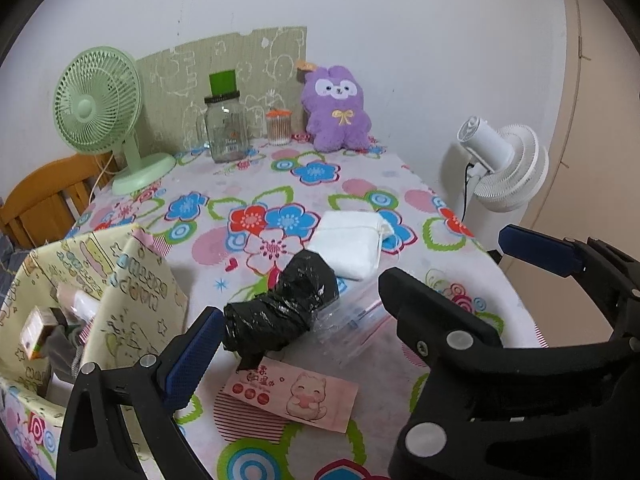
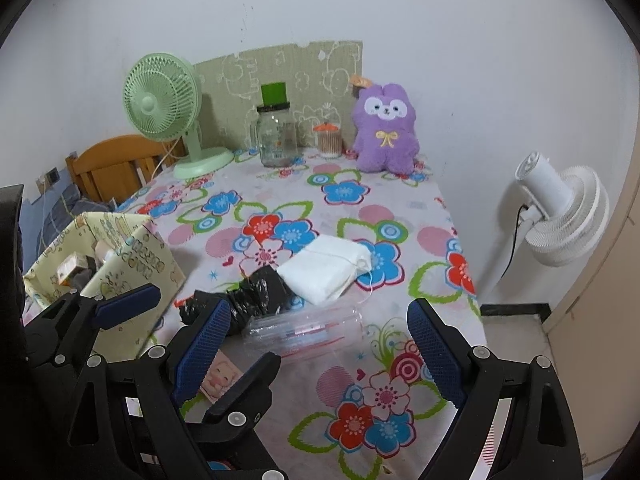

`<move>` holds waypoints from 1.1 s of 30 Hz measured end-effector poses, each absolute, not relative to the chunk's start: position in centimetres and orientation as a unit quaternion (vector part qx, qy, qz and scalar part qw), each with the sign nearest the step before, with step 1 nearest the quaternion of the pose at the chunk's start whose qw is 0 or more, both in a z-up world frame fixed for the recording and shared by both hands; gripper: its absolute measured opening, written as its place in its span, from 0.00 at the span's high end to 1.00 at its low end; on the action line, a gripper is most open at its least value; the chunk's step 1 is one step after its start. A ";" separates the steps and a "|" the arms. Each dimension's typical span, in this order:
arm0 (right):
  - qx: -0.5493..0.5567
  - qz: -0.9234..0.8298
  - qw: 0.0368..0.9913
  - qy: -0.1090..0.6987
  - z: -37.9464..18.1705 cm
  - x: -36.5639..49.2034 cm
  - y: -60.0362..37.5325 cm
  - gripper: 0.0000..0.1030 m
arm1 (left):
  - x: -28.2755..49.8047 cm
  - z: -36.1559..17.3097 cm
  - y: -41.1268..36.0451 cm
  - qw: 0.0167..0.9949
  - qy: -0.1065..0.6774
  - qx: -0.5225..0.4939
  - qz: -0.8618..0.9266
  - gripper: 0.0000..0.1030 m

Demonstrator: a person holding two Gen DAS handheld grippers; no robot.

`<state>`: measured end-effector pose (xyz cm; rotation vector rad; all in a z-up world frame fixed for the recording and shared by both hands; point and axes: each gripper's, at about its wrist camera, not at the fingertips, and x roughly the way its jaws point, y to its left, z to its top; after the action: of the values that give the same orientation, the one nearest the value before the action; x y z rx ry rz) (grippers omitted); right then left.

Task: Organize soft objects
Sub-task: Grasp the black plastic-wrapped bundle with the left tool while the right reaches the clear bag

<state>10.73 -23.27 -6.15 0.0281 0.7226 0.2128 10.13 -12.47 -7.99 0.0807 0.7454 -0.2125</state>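
Black plastic roll (image 1: 280,304) lies on my flowered bench (image 1: 280,184), its long axis running from about 7 o'clock up to 1 o'clock in the left wrist view. Its upper end touches the folded white cloth pouch (image 1: 350,242), whose drawstring corner points toward 3 o'clock. Clear zip bags (image 1: 352,320) lie against the roll's right flank, and a pink cat-print packet (image 1: 292,396) sits just below its lower end.

My left tongs (image 1: 304,308) stand open with nothing between the pads; the roll's lower end is just beside the left blue pad (image 1: 192,360), though I cannot tell whether they touch. My right tongs (image 2: 320,344) are spread wide and empty, with the clear bags between them toward 12 o'clock and the roll at about 11 o'clock, partly behind the left pad.

At 9 o'clock of the roll stands a yellow cartoon-print box (image 1: 132,292) holding small items. A purple plush rabbit (image 1: 336,108) sits upright at the far edge, against the wall.
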 end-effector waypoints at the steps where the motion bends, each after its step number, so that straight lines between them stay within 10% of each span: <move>1: 0.015 0.105 0.928 0.356 -6.5 10.9 -23.3 0.11 | 10.3 -8.2 -12.5 0.924 0.366 0.041 -0.102 0.03; 33: 0.075 0.082 0.885 0.453 -12.2 16.6 -23.5 0.11 | 16.0 -12.5 -10.9 0.903 0.423 0.062 -0.053 0.39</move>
<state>16.57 -23.49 -12.21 0.1557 0.9424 0.1711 15.96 -10.89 -12.50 0.1276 0.8736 -0.1088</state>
